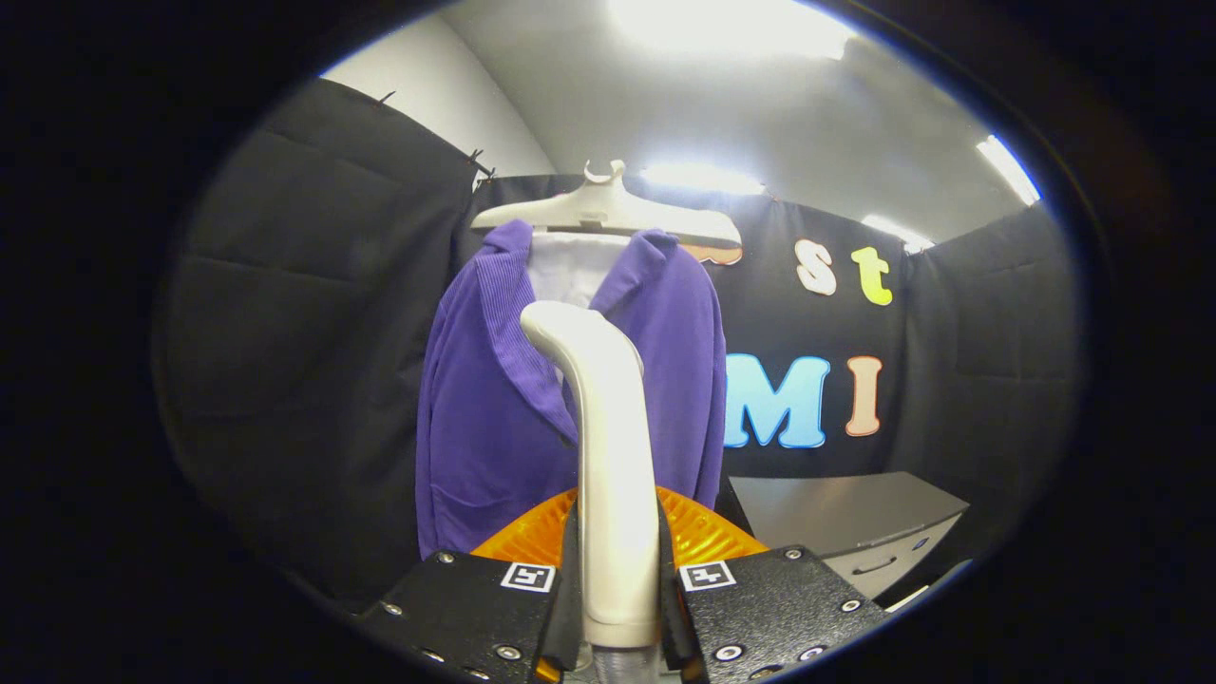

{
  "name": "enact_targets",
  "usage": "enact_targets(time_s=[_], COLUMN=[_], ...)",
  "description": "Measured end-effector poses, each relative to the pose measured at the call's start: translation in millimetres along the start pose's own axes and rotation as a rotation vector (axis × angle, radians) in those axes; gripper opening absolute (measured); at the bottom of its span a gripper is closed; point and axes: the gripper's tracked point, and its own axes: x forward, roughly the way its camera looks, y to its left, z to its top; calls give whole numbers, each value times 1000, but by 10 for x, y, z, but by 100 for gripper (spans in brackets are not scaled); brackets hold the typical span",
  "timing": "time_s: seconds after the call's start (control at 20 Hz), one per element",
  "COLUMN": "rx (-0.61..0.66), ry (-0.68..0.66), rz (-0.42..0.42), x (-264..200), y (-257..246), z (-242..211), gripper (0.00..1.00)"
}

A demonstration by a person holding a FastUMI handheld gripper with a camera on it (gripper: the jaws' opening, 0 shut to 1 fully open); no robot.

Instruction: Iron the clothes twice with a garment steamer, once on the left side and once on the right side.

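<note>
The gripper (617,608) is closed on the white handle of the garment steamer (608,456), one black finger (570,579) pressed to each side of it low down, so the handle rises upright between the fingers and its curved head tips forward toward the clothes — a hold that seems meant to keep the steam face aimed at the fabric while the hand guides it. Behind the handle's lower part an orange ribbed piece (703,537) shows, apparently part of the steamer; what it is exactly I cannot tell. The purple jacket (475,427) hangs beyond the fingers on a white hanger (608,209), open at the front over a white garment (570,271), so both front panels fall flat and reachable. The steamer's head sits in front of the jacket's open middle, near the inner edge of one panel; whether it touches the cloth cannot be told. A grey cabinet (845,518) stands off to one side — well apart from the jacket.
</note>
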Motion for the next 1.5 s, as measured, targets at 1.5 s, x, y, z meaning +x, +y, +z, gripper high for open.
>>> enact_targets(time_s=[1.5], rx=[-169], ry=[44], rz=[48], x=[449], y=[1076], z=[-635], gripper=[34])
